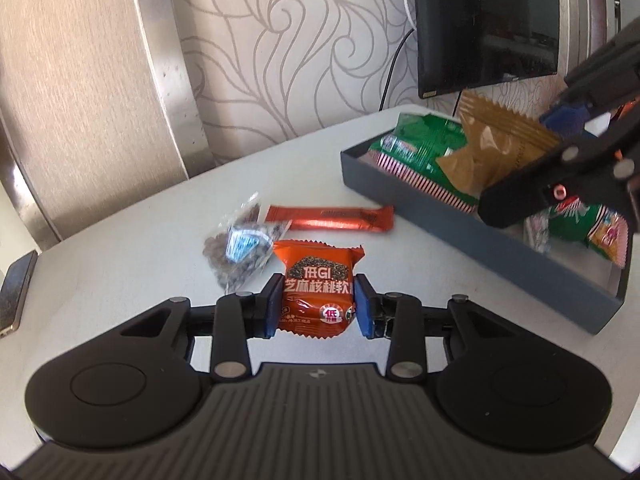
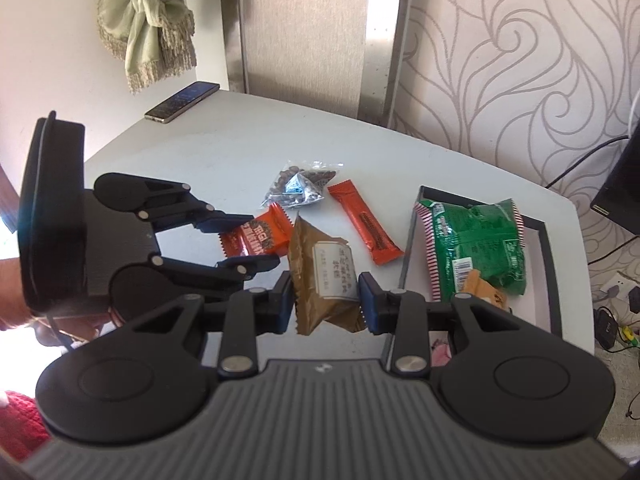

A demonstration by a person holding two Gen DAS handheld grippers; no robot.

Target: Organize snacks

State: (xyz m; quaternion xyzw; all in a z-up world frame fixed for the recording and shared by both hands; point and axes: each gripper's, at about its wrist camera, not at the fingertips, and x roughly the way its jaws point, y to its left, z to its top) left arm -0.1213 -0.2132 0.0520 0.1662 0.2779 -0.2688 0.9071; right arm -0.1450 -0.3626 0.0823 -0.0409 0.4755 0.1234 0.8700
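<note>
Orange wrapper (image 1: 314,300) pinched in your left gripper (image 1: 316,304), brown packet (image 2: 326,280) dangling from your right gripper (image 2: 326,300). Both grips catch only slack film, so either could slip before reaching the tray (image 1: 460,216) at right.

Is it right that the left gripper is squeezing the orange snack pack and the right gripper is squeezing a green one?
Not quite. The left gripper does squeeze the orange snack pack, but the right gripper squeezes a brown packet, not a green one. The right wrist view shows it. The green bag lies in the tray.
</note>
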